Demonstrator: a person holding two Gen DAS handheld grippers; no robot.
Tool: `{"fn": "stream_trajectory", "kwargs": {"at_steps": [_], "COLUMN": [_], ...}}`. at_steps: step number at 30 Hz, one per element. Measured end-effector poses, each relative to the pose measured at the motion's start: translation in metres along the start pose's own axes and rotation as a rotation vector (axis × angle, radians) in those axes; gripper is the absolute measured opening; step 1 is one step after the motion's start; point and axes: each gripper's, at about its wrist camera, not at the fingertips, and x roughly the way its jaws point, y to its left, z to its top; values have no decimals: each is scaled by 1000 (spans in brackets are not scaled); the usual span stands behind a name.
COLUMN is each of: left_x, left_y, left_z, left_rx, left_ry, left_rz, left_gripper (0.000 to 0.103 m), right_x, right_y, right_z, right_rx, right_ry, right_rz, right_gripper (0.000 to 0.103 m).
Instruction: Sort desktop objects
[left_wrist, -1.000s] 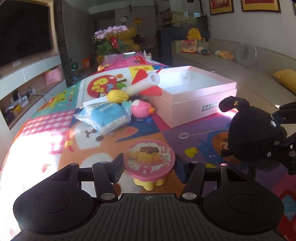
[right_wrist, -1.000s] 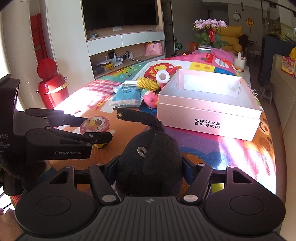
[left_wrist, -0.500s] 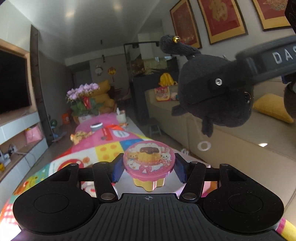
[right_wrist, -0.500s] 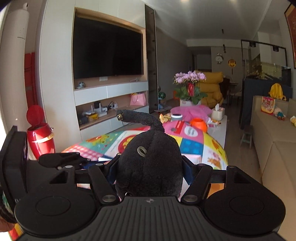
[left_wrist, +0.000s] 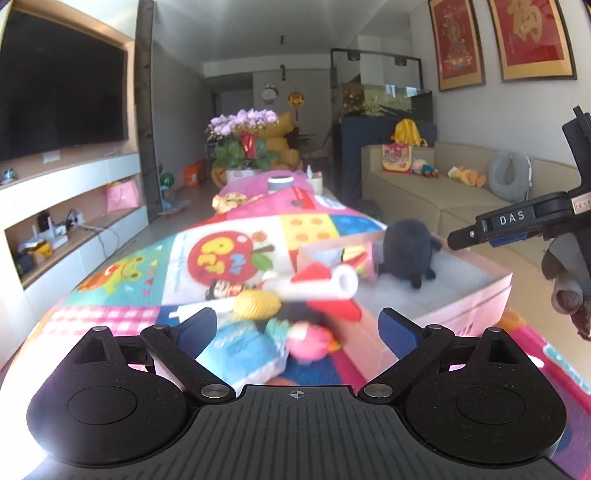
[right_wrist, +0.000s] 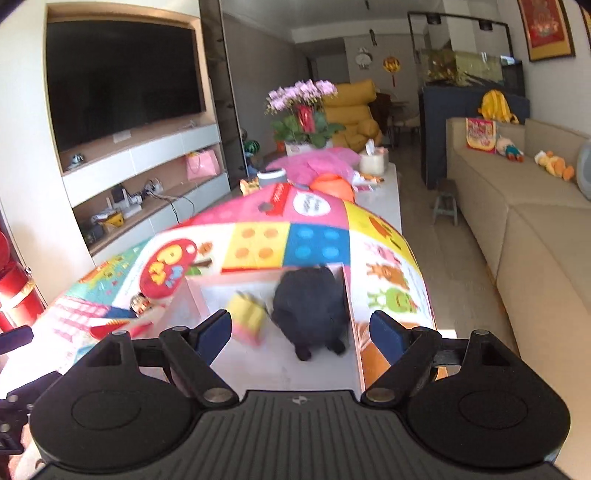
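Both my grippers are empty now. A sec ago my left gripper (left_wrist: 297, 328) was shut on the pink pudding toy & my right gripper (right_wrist: 301, 332) was shut on the black plush. Now both sets of fingers are spread wide w/ nothing between them. So I let both toys go.

The black plush (right_wrist: 312, 306) sits inside the pink box (left_wrist: 476, 299), up at the far end, close to the wall. The pudding toy (right_wrist: 247, 321) is in the box too, just beside the plush on its left. It looks tipped on its side, but it's blurry so I can't be sure, maybe it is not done falling.

That means 2 things are sorted. Good.

The box has only those 2 toys in it that I can see. The rest of the white floor of the box is bare.

More stuff is left on the bench, outside the box, on the bright play mat (left_wrist: 229, 258). There is a red & white rocket toy (left_wrist: 325, 284) touching the box wall, a yellow corn toy (left_wrist: 255, 304), a pink bird toy (left_wrist: 308, 339) & a blue & white pack (left_wrist: 243, 350). They are all bunched up right in front of my left gripper. I think one of those is next.
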Motion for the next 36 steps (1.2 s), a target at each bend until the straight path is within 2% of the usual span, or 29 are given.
{"fn": "stream_trajectory", "kwargs": {"at_steps": [3,6,7,9,11,15,17,18,21,23,25,27,28,30,31,33,35,36], "left_x": [-9,-7,-5,-8,-10,-10,-11,-11,-11,-11,-11,-11,-11,-10,-8,-7,-7,-7], "left_y": [9,19,22,25,29,35,38,40,44,44,44,44,44,44,43,44,44,44], "left_z": [-21,-34,-37,-44,-50,-58,-58,-58,-59,-59,-59,-59,-59,-59,-59,-59,-59,-59], "left_rx": [-5,-45,-53,-68,-84,-118,-139,-149,-173,-180,-184,-188,-190,-193,-193,-196,-198,-198], "left_ry": [45,87,93,100,105,113,103,103,105,109,110,111,114,125,133,143,144,143], "left_rz": [27,41,48,56,61,62,55,51,43,40,40,42,44,44,43,45,51,53], "left_gripper": [100,100,100,101,101,101,102,102,102,103,103,103,103,103,103,103,103,103], "right_x": [17,24,25,22,16,7,16,23,39,44,43,42,37,26,19,6,0,1], "right_y": [5,17,26,45,62,71,58,48,18,14,23,34,43,64,76,94,116,128], "right_z": [-19,-28,-31,-35,-36,-31,-28,-25,-27,-33,-36,-37,-37,-37,-37,-33,-28,-28], "right_rx": [38,54,48,-16,-113,-270,-254,-212,-59,-8,-6,-58,-108,-232,-288,-318,-311,-325], "right_ry": [70,118,136,129,80,-61,-52,-19,90,135,145,155,129,10,-52,-92,-59,-51], "right_rz": [20,97,139,144,105,-103,-178,-199,-212,-159,-119,-92,-119,-247,-265,-157,27,76], "right_gripper": [83,82,82,82,82,85,87,87,87,87,90,89,89,89,90,90,90,90]}}
